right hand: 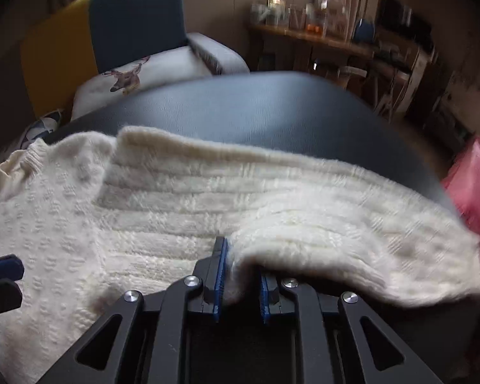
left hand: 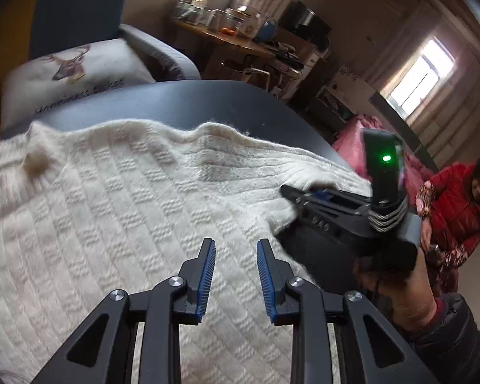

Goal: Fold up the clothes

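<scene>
Room background: furniture, window, light

Daylight is entering through a window (left hand: pixel 422 76) beside curtains. An armchair (right hand: pixel 134 22) is holding a deer cushion (left hand: pixel 76 67). A wooden side table (right hand: pixel 320 43) is carrying jars. A dark table (right hand: pixel 272 108) is occupying the foreground.

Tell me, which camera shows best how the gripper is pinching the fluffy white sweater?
The right wrist view. There the right gripper is seen close up, shut on a fold of the sweater between its blue pads. The left wrist view shows that gripper only from the side, its tips sunk into the knit, so the pinch is hidden.
</scene>
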Available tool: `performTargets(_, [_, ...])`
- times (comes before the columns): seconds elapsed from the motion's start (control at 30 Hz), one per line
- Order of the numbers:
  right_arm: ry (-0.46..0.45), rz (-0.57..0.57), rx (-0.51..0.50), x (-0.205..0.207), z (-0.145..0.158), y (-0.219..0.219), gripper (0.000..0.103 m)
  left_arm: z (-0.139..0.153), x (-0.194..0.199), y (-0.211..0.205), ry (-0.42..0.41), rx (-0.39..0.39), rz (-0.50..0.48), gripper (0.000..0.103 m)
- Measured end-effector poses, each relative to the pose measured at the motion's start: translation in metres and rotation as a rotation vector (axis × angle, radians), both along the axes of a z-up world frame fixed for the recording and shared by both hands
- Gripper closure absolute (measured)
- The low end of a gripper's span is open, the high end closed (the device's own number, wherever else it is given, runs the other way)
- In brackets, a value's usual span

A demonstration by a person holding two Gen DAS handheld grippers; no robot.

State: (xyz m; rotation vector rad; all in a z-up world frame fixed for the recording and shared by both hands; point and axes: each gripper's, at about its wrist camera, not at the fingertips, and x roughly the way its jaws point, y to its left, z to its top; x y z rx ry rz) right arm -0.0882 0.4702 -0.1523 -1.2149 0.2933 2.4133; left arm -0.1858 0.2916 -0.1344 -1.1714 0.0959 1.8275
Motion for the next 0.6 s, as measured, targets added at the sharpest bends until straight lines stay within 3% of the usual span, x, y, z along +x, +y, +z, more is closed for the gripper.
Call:
performTargets(0.07, [0.01, 0.008, -0.004, 0.004, 0.0, 0.005, 0.081, -0.018, 0.003, 0.02, 0.015, -0.125, -0.046, 0.076])
performTargets(0.1, [0.007, 0.013, 0.001, 0.005, -0.001, 0.007, 0.074, -0.029, 0.006, 0.026, 0.027, -0.177, -0.063, 0.077])
performTargets(0.17, [0.008, 0.011, -0.008, 0.009, -0.001, 0.014, 0.059, -0.029, 0.015, 0.031, 0.092, -0.204, -0.076, 0.077])
performTargets(0.27, [0.057, 0.0, -0.167, 0.026, 0.001, 0.032, 0.054, -0.025, 0.012, 0.031, 0.06, -0.209, -0.045, 0.077])
performTargets(0.33, [0.069, 0.002, -0.209, 0.039, 0.008, 0.029, 0.054, -0.02, 0.011, 0.03, 0.044, -0.189, -0.027, 0.077])
performTargets(0.47, [0.062, 0.074, -0.199, 0.06, 0.022, 0.015, 0.054, -0.004, 0.02, 0.037, 0.079, -0.129, -0.031, 0.077])
performTargets(0.6, [0.081, 0.196, -0.138, 0.054, 0.04, -0.012, 0.054, -0.014, 0.034, 0.057, 0.097, -0.18, -0.09, 0.077])
